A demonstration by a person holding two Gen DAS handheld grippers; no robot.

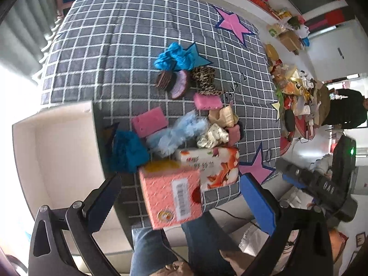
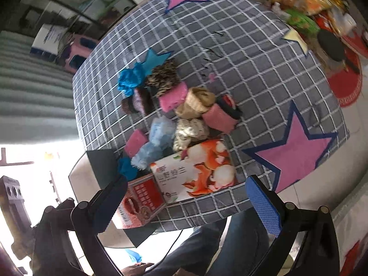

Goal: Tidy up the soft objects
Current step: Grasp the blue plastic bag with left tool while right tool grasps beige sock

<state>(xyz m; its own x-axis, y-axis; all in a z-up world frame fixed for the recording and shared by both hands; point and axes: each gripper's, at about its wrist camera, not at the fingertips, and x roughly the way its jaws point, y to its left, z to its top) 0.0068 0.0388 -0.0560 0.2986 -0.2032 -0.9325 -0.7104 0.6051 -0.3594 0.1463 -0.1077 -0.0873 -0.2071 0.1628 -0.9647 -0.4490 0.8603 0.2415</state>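
1. A table under a grey checked cloth with pink and blue star patches fills both views; an open white box sits at its left edge.
2. The left gripper is spread wide and grips nothing; a salmon-pink carton sits between its fingers without visibly touching either. The carton's long axis runs toward the camera, and its barcode label is too blurred to read.
3. The right gripper is just as wide open and empty, poised over the near table edge.
4. A tissue pack printed with an orange fox lies flat at that edge, long axis across the right wrist view; its Chinese lettering is too blurred to read.
5. Behind it the soft things cluster mid-table: a pale blue fluffy piece, pink sponges, a teal cloth, a leopard-print piece and a crumpled blue cloth.
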